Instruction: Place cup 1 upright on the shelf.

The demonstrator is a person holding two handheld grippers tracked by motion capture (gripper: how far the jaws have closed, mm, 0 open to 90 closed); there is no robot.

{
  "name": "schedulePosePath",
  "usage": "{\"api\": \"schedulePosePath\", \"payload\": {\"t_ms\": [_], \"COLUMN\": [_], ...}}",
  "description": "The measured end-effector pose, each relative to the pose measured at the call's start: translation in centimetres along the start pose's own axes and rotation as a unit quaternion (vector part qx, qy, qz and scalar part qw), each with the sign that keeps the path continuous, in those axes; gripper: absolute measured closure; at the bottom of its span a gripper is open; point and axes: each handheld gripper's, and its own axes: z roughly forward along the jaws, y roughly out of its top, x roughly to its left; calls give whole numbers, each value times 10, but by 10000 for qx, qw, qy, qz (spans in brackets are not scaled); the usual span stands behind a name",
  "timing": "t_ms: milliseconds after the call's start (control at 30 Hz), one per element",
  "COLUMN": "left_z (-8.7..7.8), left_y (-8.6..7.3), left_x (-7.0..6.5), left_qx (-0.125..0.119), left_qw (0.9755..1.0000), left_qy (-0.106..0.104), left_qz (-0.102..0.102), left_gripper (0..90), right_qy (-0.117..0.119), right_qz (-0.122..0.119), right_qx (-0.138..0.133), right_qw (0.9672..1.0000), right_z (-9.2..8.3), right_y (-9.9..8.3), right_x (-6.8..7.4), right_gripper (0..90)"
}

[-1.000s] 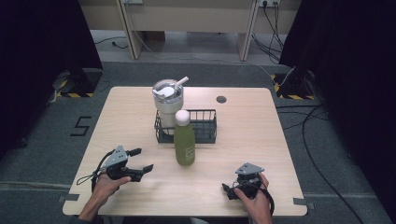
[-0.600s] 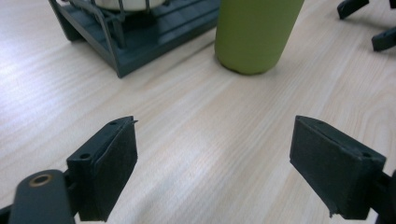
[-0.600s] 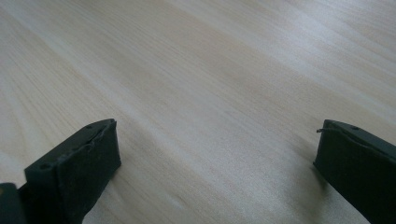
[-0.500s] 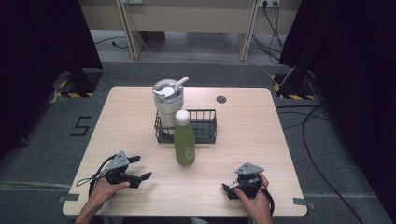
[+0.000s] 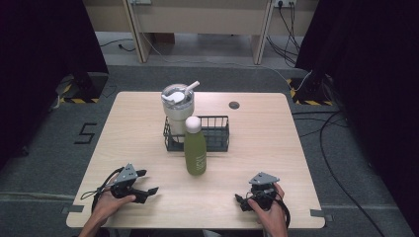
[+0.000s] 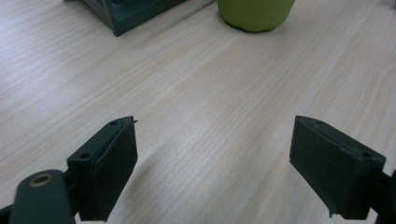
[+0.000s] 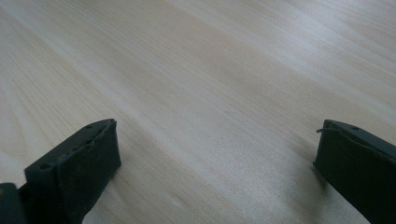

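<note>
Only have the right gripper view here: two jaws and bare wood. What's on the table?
Observer: A green bottle stands mid-table, just in front of a black wire basket.
Operator: Anything in the basket?
Observer: A lidded tumbler with a straw, at its left end.
Operator: Left gripper?
Observer: The left gripper is near the front left edge, jaws wide open and empty; the left gripper view shows the bottle's base ahead of it.
Operator: And mine?
Observer: The right gripper sits low at the front right, apart from the bottle.
</note>
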Motion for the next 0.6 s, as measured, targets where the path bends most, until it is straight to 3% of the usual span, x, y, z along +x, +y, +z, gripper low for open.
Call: {"api": "schedulePosePath", "payload": {"t_ms": [233,333,600], "left_z": [-2,0,2], "left_y": [-5,-6,-6], "left_x": [-7,-10,-13], "left_qx": [229,468,513], "left_qw": [9996,9986,9986], "left_qy": [67,162,117], "left_qz": [141,203,113], "left_gripper": [149,143,115], "right_qy": [5,10,13], "right_qz": [-8,-4,-7], "right_qx": [2,2,9], "right_qw": [10000,10000,10000], "right_z": [0,0,0], "right_y": [0,0,0], "right_x": [0,0,0], "right_gripper": [4,4,4]}}
